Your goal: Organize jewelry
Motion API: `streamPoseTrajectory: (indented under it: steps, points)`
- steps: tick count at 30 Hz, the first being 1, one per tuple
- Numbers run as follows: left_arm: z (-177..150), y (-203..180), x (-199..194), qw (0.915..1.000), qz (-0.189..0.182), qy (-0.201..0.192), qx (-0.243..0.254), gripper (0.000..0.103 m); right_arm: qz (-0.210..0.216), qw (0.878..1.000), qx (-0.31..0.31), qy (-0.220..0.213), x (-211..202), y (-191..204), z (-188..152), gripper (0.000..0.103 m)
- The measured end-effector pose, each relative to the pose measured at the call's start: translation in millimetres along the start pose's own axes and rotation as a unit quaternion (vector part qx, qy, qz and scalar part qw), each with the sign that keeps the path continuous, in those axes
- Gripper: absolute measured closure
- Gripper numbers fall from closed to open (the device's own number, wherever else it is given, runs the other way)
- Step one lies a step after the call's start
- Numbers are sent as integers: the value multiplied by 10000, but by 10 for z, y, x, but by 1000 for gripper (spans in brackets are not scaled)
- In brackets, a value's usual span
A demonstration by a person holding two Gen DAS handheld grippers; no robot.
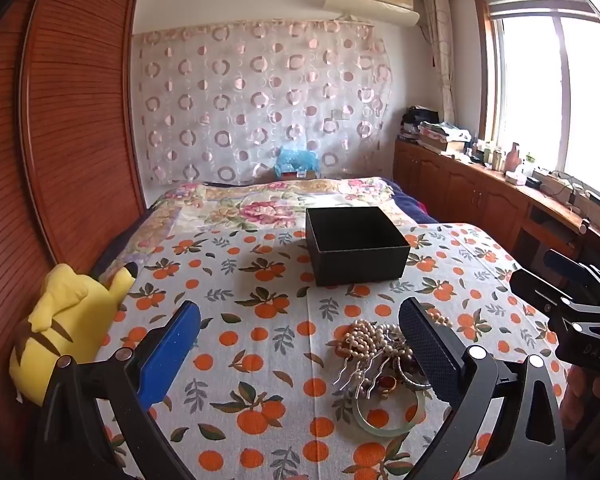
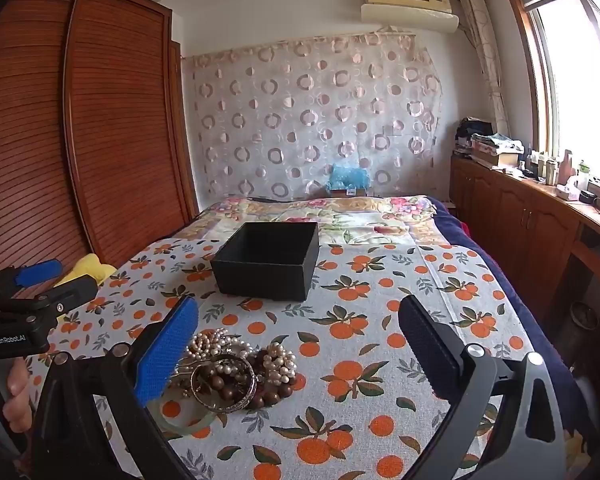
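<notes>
A heap of jewelry (image 1: 384,356) lies on the orange-print cloth (image 1: 260,312): pearl strings, a silver hair comb (image 1: 354,372), a pale green bangle (image 1: 380,426). In the right wrist view the same heap (image 2: 236,372) shows brown beads and a metal bangle (image 2: 224,384). An open black box (image 1: 356,246) (image 2: 266,260) stands empty beyond it. My left gripper (image 1: 300,344) is open, its right finger beside the heap. My right gripper (image 2: 296,344) is open, its blue left finger over the heap's left edge. Nothing is held.
A yellow plush toy (image 1: 68,320) lies at the cloth's left edge against the wooden wardrobe (image 1: 60,120). A floral quilt (image 1: 276,204) covers the bed behind the box. Wooden cabinets (image 2: 520,216) with clutter run along the right under the window.
</notes>
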State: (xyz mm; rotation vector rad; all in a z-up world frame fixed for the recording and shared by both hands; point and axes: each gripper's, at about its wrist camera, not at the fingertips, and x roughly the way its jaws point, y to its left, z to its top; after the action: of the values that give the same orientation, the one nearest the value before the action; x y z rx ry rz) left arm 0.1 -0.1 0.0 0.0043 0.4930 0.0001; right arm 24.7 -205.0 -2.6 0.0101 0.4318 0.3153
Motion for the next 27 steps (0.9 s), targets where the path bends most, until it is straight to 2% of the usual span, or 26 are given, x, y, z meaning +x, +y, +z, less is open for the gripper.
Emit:
streamPoseTrajectory:
  steps: [27]
  points:
    - [3, 1, 2, 10000, -22, -54, -59, 7, 11, 10000, 7, 1, -11, -2, 0, 3]
